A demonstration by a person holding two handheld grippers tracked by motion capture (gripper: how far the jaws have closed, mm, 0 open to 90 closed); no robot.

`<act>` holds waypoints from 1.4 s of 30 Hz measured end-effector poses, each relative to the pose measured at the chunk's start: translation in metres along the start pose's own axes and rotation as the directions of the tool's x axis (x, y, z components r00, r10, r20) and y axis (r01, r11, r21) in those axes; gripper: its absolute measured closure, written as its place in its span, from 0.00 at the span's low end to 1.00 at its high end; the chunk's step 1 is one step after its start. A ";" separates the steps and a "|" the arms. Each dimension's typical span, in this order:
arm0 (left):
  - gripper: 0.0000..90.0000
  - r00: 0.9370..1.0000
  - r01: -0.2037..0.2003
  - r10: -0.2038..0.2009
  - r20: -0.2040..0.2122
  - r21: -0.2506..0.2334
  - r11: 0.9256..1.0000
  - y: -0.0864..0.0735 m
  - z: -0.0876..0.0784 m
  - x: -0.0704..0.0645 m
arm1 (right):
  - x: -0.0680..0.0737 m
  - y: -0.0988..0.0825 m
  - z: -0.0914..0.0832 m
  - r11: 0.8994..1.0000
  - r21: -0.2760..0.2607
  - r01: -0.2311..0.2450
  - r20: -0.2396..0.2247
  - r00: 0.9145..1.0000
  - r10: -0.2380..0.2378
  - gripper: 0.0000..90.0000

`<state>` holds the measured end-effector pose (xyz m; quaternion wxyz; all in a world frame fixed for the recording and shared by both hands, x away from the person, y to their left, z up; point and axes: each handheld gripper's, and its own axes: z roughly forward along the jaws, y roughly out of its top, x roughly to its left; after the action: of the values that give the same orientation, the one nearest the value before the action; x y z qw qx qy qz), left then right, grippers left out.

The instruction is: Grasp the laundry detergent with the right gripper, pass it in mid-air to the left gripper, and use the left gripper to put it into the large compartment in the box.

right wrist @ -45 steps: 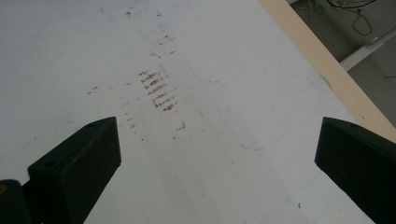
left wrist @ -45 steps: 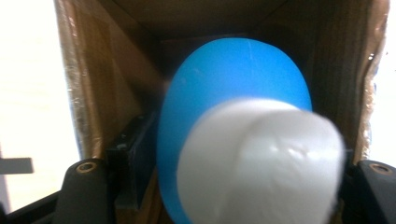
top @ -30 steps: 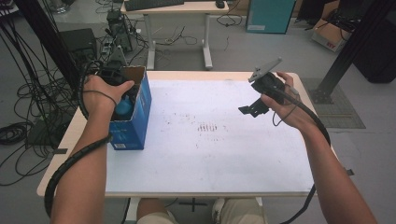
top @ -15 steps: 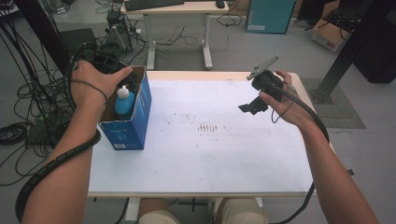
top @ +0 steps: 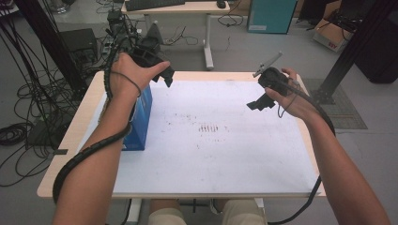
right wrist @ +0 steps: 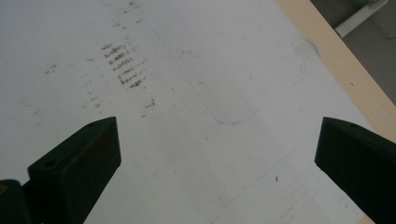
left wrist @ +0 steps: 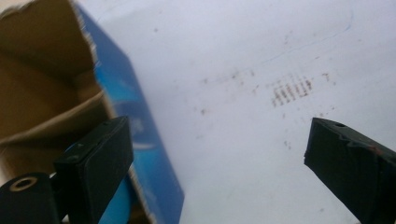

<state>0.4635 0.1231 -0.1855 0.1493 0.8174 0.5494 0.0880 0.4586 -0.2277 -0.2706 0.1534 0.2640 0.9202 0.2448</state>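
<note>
- As the work shown centres on the blue box (top: 141,122) standing near the left edge of the bench (top: 216,159), the step in hand looks like the release: a blue bottle (left wrist: 114,205) sits inside the open box, its body showing low in the left gripper view behind one jaw.
- The left gripper (top: 159,70) hangs over the box's far end; its jaws have just been opening and stand wide with nothing between them.
- The middle of the bench carries a patch of brown smudges (top: 209,127).
- Toward the far right corner, the right gripper (top: 258,104) hovers above the white sheet, jaws spread wide and empty.
- Next, I judge, the left gripper needs to clear the box's cardboard flaps without nudging the bottle, then find whatever comes next.
</note>
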 end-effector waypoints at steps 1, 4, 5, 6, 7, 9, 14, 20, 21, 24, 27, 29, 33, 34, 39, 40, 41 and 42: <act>0.09 1.000 -0.008 0.008 0.013 0.003 1.000 0.003 0.004 -0.003 | -0.002 -0.001 0.001 1.000 0.009 -0.012 0.000 1.000 0.012 0.00; 0.09 0.999 -0.024 0.024 0.031 0.002 1.000 0.009 0.014 -0.008 | -0.007 -0.004 0.004 0.999 0.034 -0.018 0.009 1.000 0.018 0.00; 0.09 0.999 -0.026 0.026 0.042 0.004 1.000 0.010 0.017 -0.009 | -0.009 -0.006 0.005 0.999 0.032 -0.018 0.009 1.000 0.018 0.00; 0.09 0.999 -0.024 0.024 0.045 0.010 1.000 0.012 0.021 -0.010 | -0.010 -0.007 0.005 0.999 0.037 -0.018 0.009 1.000 0.017 0.00; 0.09 0.999 -0.026 0.026 0.042 0.009 1.000 0.014 0.024 -0.011 | -0.012 -0.009 0.005 0.999 0.039 -0.015 0.009 1.000 0.015 0.00; 0.09 0.998 -0.027 0.027 0.055 0.002 1.000 0.017 0.031 -0.013 | -0.014 -0.011 0.005 0.999 0.048 -0.012 0.012 1.000 0.011 0.00; 0.09 0.997 -0.019 0.019 0.080 0.001 1.000 0.022 0.040 -0.016 | -0.016 -0.011 0.001 0.998 0.055 -0.022 0.026 0.999 0.021 0.00; 0.08 0.995 -0.031 0.032 0.096 -0.005 0.999 0.028 0.043 -0.022 | -0.018 -0.012 -0.002 0.998 0.066 -0.018 0.035 0.999 0.015 0.00; 0.08 0.995 -0.032 0.032 0.097 -0.005 0.999 0.029 0.043 -0.023 | -0.018 -0.012 -0.002 0.998 0.068 -0.016 0.035 0.999 0.014 0.00; 0.08 0.995 -0.035 0.035 0.094 -0.005 0.999 0.032 0.044 -0.025 | -0.018 -0.012 -0.002 0.998 0.067 -0.014 0.036 0.999 0.011 0.00; 0.08 0.995 -0.039 0.040 0.092 -0.009 0.999 0.034 0.044 -0.027 | -0.018 -0.012 -0.003 0.998 0.066 -0.010 0.037 0.999 0.007 0.00; 0.08 0.995 -0.040 0.040 0.093 -0.010 0.999 0.035 0.045 -0.028 | -0.018 -0.012 -0.005 0.998 0.068 -0.010 0.040 0.999 0.007 0.00; 0.08 0.995 -0.041 0.041 0.092 -0.007 0.999 0.037 0.046 -0.028 | -0.019 -0.012 -0.009 0.997 0.072 -0.012 0.047 0.999 0.008 0.00; 0.08 0.995 -0.042 0.042 0.095 -0.006 0.999 0.037 0.047 -0.028 | -0.019 -0.012 -0.009 0.997 0.071 -0.012 0.049 0.999 0.008 0.00; 0.08 0.995 -0.042 0.044 0.090 -0.015 0.999 0.038 0.047 -0.027 | -0.019 -0.010 -0.009 0.998 0.069 -0.008 0.051 0.999 0.005 0.00; 0.08 0.995 -0.041 0.042 0.089 -0.014 0.999 0.039 0.047 -0.027 | -0.020 -0.009 -0.009 0.997 0.073 -0.004 0.050 0.999 0.001 0.00; 0.08 0.995 -0.043 0.044 0.092 -0.012 0.999 0.039 0.048 -0.027 | -0.019 -0.009 -0.008 0.997 0.076 -0.008 0.050 0.999 0.004 0.00; 0.08 0.995 -0.043 0.044 0.091 -0.011 0.999 0.039 0.048 -0.027 | -0.019 -0.008 -0.008 0.997 0.076 -0.002 0.049 0.999 -0.002 0.00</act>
<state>0.5023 0.0776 -0.2171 0.1757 0.8316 0.5239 0.0563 0.4678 -0.2476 -0.2657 0.1658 0.2757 0.9248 0.2029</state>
